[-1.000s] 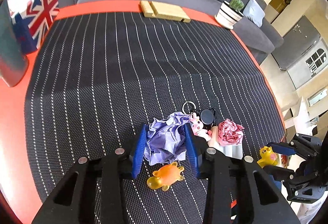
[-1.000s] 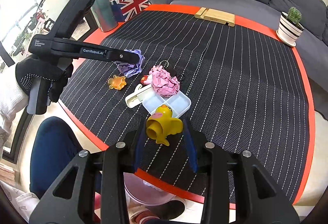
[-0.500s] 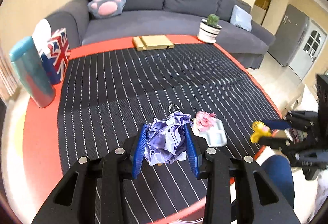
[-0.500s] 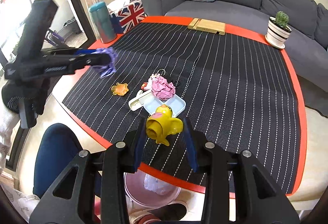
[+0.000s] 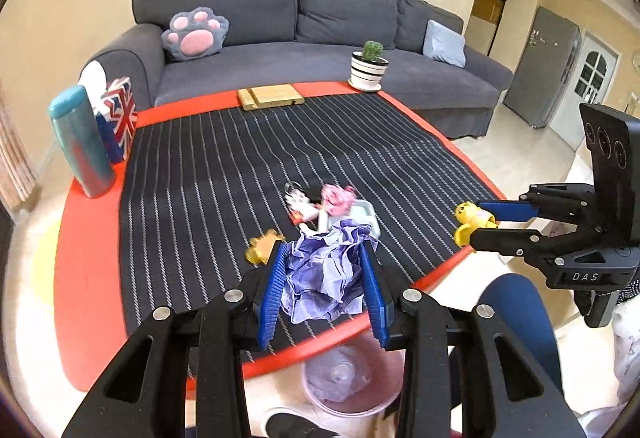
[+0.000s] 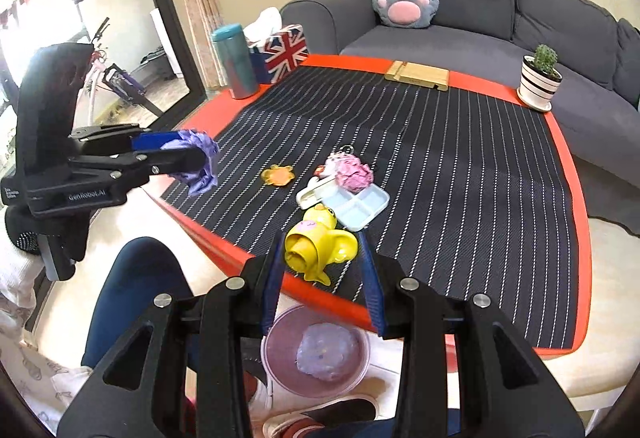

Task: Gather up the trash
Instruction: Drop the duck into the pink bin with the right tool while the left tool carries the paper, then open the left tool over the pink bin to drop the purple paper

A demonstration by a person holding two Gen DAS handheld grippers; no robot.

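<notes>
The left gripper (image 5: 323,288) is clenched on a crumpled purple paper ball (image 5: 325,278), held up over the table's near edge, with the pink trash bin (image 5: 352,386) on the floor just below (a wad already lies inside it). That placement suggests the paper is lined up for a drop into the bin rather than being set back down. The right gripper (image 6: 322,280) grips a yellow duck toy (image 6: 318,248) sideways between its blue pads, also above the near edge and over the bin (image 6: 280,358); whether the duck counts as trash is not something I can tell. On the table (image 6: 568,197) near that edge remain a crumpled pink paper ball (image 6: 354,173) resting on a white divided tray (image 6: 362,207), a small orange toy (image 6: 277,174) and a keyring charm (image 6: 332,162).
</notes>
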